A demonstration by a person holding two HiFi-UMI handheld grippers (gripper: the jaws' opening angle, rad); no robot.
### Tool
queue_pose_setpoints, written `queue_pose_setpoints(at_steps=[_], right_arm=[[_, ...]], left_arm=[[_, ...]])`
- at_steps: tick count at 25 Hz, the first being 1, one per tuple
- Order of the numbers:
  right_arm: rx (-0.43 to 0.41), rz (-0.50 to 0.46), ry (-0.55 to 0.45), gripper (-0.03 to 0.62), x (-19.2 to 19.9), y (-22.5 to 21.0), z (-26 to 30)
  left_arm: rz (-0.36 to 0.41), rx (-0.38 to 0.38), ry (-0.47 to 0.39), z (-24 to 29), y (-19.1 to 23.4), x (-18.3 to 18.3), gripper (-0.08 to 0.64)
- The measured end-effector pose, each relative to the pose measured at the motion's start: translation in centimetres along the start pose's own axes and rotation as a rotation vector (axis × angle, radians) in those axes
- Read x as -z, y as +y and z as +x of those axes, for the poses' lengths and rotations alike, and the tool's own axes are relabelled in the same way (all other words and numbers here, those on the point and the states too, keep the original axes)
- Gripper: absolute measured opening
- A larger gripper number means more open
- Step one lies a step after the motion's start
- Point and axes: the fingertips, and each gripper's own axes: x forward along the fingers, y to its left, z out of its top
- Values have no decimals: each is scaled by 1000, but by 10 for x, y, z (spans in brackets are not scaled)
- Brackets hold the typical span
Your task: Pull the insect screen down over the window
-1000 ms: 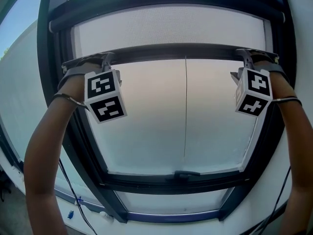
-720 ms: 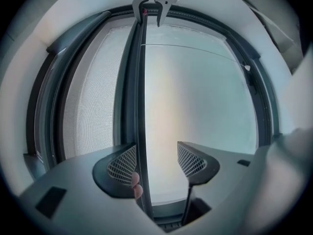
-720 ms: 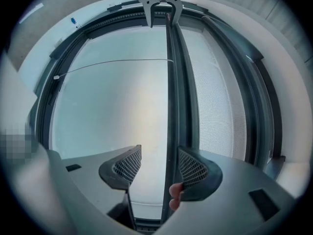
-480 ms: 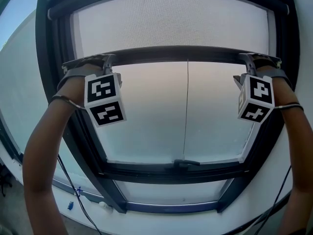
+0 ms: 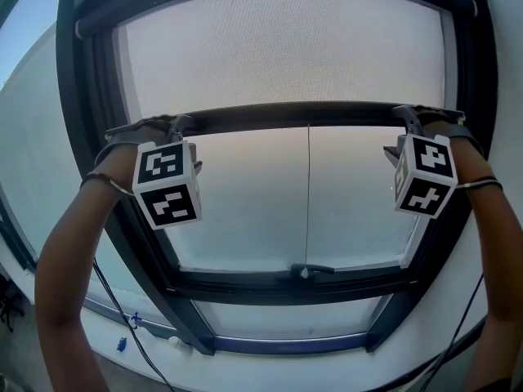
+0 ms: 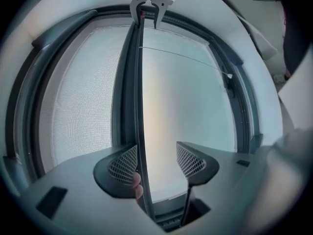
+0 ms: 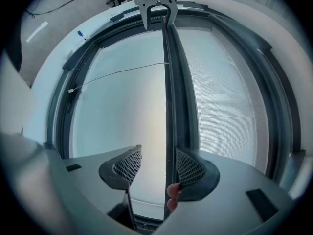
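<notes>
Your head camera faces the window point(image 5: 245, 211) close up. Your gripper cameras look along the bar point(image 6: 131, 82) from opposite ends, sharing its whole length.

Both my arms reach up into the frame; my left forearm point(image 5: 69, 243) rises along the left edge, my right forearm point(image 5: 500, 243) along the right edge. My left gripper point(image 6: 156, 158) sits at mid-left in the head view, its marker cube point(image 5: 167, 184) facing me; its jaws stand apart and have just been closing a little, with the screen bar point(image 6: 138, 106) between them, against the left-hand pad only. My right gripper point(image 7: 158, 163) sits at mid-right at much the same height; its jaws stand apart too, the bar against the right-hand pad; two of my fingertips point(image 7: 172, 196) show below that pad.
</notes>
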Motion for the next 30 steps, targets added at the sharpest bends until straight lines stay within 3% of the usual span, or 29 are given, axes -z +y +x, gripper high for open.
queue_pose_setpoints(at_steps=[8, 23, 27, 30], right_arm=[[-60, -11, 12, 218, 2, 43, 3], [-98, -5, -5, 218, 1, 60, 6], [-65, -5, -8, 218, 3, 62, 6], [31, -55, 32, 218, 4, 60, 8]], left_arm=[[25, 58, -8, 5, -39, -5, 253], [14, 136, -5, 8, -62, -6, 253], [23, 97, -15, 10, -62, -9, 253], [38, 24, -11, 11, -61, -8, 254]])
